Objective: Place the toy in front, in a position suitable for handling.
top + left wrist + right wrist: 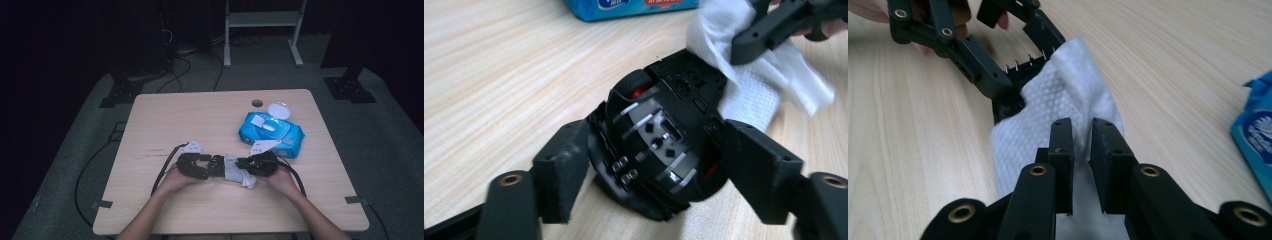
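1. The left gripper [651, 165] has its two black fingers [561, 167] spread on either side of a black computer mouse [659, 135]; the pads press on the mouse's two flanks, so it is pinched between them, resting on the wooden table [499, 75].
2. The mouse sits between those fingers with its far end pointing away from them; a white wet wipe [749, 85] lies over and just beyond that far end.
3. The right gripper [1082, 145] has its fingers [1062, 150] close together with a narrow gap; the wipe [1048, 115] lies under and between them, but whether the pads pinch it I cannot tell.
4. Beyond the right fingertips the wipe drapes onto the mouse [1003, 102], which the left gripper [993, 50] holds at the far side.
5. In the high view the left gripper [212, 165] and right gripper [240, 163] meet tip to tip, with the wipe [239, 175] between them; a blue wipe packet [272, 134] with its lid open lies beyond the right gripper, apart from it.
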`<state>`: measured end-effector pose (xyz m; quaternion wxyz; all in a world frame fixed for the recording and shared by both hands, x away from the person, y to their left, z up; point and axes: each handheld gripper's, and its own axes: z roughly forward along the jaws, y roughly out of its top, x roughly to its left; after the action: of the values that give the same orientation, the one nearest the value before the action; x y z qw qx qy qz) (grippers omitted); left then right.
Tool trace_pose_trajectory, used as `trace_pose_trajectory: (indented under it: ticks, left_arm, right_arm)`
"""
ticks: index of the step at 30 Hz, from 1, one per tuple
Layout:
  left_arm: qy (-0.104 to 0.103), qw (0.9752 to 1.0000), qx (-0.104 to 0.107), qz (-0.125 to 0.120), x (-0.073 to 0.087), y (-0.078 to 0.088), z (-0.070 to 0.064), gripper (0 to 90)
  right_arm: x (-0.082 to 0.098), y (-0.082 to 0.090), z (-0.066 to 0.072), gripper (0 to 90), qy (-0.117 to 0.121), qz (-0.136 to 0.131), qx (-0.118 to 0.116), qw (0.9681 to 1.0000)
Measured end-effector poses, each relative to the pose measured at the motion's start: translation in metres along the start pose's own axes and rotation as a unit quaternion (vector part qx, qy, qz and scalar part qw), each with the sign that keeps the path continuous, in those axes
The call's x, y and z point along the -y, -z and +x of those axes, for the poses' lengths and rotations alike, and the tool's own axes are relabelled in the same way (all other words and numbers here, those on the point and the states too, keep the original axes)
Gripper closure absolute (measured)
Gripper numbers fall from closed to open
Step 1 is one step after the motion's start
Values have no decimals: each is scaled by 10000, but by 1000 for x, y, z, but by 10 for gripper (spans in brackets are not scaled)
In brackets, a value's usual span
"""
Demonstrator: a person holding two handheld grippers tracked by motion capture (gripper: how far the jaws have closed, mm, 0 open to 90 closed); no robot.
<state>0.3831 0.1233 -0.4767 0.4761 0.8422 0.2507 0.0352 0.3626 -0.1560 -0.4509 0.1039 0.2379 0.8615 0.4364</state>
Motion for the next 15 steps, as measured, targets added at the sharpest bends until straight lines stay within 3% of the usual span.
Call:
trace_pose_trajectory:
  ticks: [6, 10, 15]
  left_arm:
    - [192, 9998, 82, 79, -1, -2, 2, 270]
    - [204, 9996, 199, -88, -8, 3, 4, 189]
    - [334, 9991, 245, 62, -5, 1, 12, 119]
  right_arm:
    - [4, 4, -5, 787, -54, -39, 46, 10000]
    - [5, -4, -3, 802, 242, 109, 70, 9996]
    - [3, -9, -5, 802, 299, 23, -66, 9995]
